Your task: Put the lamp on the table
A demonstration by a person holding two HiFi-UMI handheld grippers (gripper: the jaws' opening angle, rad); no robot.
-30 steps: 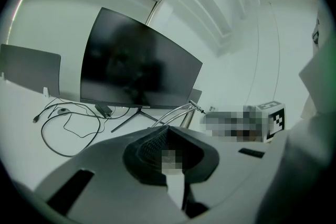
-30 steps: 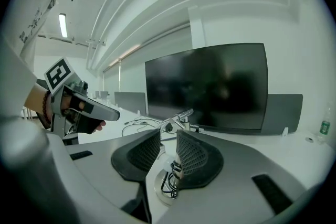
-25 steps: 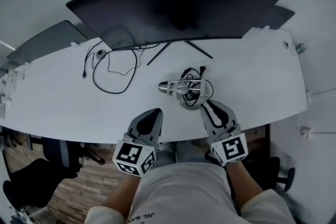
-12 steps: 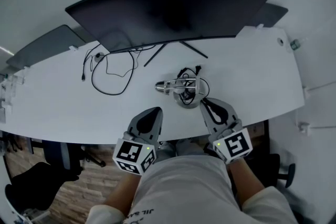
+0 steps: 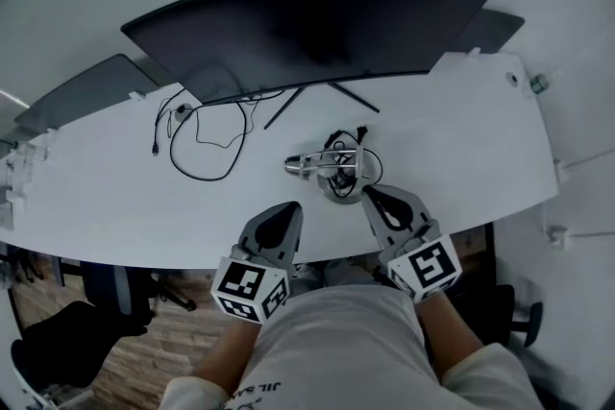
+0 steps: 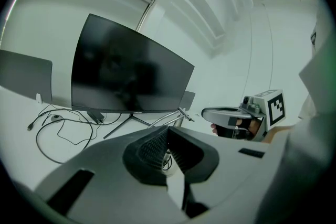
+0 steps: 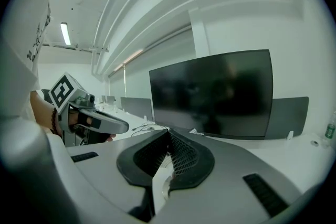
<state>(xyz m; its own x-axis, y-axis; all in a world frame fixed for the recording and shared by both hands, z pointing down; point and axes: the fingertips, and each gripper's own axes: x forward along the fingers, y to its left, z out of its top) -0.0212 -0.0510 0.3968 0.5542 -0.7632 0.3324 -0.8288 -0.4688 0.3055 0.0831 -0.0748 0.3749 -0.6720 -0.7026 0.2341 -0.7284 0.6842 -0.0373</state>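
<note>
The silver desk lamp lies folded low on the white table, its round base nearest me and its head pointing left, with its black cord coiled round it. My right gripper is shut on nothing, its tips just right of the base near the table's front edge. At the front edge, left of the lamp and apart from it, my left gripper is shut and empty too. In the left gripper view the lamp's thin arms show past the shut gripper. The right gripper points at the monitor.
A wide dark curved monitor on a thin-legged stand fills the back of the table. A loose black cable loops on the left. A second dark screen stands at the far left. A wooden floor and chair base lie below the table's edge.
Little differs. The view has shifted a bit, and both grippers stay shut near the front edge, the right one still beside the lamp's base.
</note>
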